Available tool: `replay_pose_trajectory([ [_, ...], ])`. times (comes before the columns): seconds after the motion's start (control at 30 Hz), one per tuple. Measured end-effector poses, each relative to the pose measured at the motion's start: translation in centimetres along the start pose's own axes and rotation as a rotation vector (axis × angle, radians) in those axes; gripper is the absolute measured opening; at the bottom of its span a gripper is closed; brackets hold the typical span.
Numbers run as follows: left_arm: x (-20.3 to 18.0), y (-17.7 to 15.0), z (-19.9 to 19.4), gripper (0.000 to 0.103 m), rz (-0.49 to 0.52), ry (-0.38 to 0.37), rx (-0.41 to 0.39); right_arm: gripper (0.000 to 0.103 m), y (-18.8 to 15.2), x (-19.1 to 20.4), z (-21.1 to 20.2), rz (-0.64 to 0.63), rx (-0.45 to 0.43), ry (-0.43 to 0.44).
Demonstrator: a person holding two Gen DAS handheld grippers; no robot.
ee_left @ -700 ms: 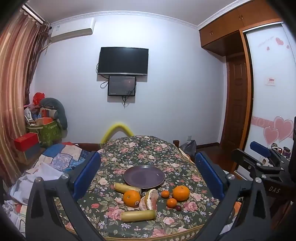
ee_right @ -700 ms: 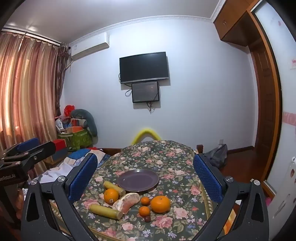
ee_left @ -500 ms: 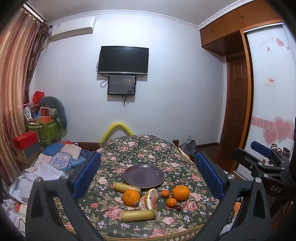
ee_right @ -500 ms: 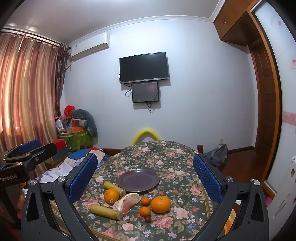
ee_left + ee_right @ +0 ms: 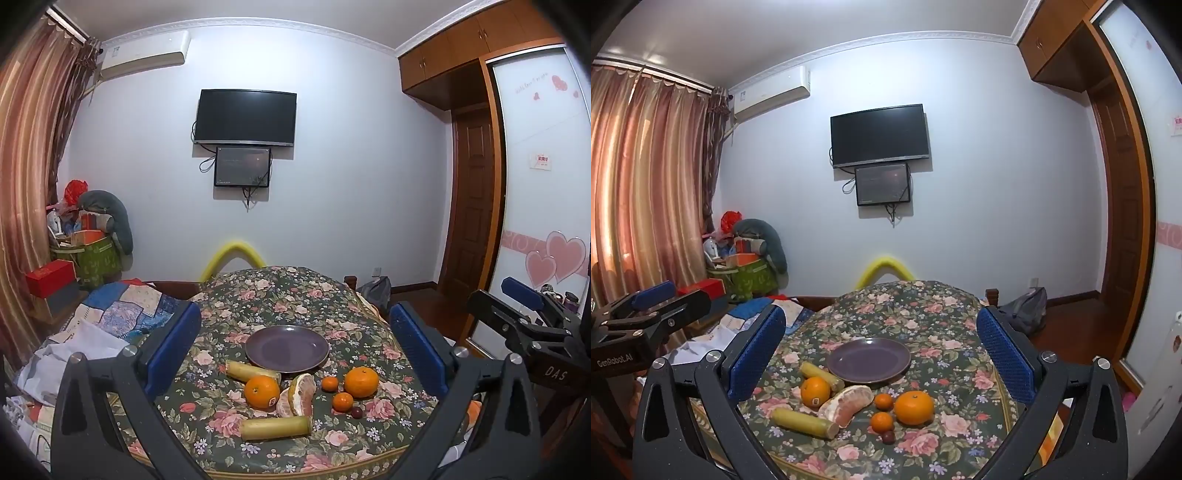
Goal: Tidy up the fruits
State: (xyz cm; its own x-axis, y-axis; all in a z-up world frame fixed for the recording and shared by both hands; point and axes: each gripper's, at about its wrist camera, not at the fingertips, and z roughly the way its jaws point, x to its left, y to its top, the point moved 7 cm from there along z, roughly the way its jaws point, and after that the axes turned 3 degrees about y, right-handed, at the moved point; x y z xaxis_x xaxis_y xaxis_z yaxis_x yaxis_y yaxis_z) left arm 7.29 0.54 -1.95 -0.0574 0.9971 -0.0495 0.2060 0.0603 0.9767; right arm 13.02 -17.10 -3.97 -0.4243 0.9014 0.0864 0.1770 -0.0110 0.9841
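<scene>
Left wrist view: both my grippers, left gripper (image 5: 295,347) and right gripper (image 5: 882,354), gape empty above the table; sticker orange (image 5: 262,392) near purple plate (image 5: 287,348) looks firm, rollable, so squeeze its middle.

Bare plate (image 5: 287,348) behind a tight fruit cluster (image 5: 295,397).

On the counter (image 5: 295,291), the plate (image 5: 287,348) sits behind the fruit: orange (image 5: 262,391) left, pomelo piece (image 5: 297,394) centre, mandarin (image 5: 361,381) right, sugarcane piece (image 5: 275,428) nearest the front edge.
</scene>
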Motion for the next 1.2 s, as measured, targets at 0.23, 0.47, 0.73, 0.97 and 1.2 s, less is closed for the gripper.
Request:
replay_pose_trajectory([
  [0.23,-0.15,0.04,-0.02,0.103,0.008,-0.002,0.0,0.103,0.1,0.37,-0.04,0.0,-0.007,0.006],
  [0.47,-0.42,0.2,-0.05,0.103,0.01,-0.004,-0.002,0.103,0.15,0.41,-0.16,0.002,-0.01,0.009],
  [0.73,-0.47,0.25,-0.03,0.103,0.011,-0.003,-0.003,0.103,0.26,0.41,-0.25,0.003,-0.012,0.011],
  [0.97,-0.47,0.13,-0.01,0.103,0.011,-0.004,-0.004,0.103,0.3,0.45,-0.26,0.0,-0.013,0.015],
  [1.2,-0.43,0.08,0.01,0.103,0.007,-0.001,-0.002,0.103,0.31,0.38,-0.23,-0.001,-0.012,0.016],
])
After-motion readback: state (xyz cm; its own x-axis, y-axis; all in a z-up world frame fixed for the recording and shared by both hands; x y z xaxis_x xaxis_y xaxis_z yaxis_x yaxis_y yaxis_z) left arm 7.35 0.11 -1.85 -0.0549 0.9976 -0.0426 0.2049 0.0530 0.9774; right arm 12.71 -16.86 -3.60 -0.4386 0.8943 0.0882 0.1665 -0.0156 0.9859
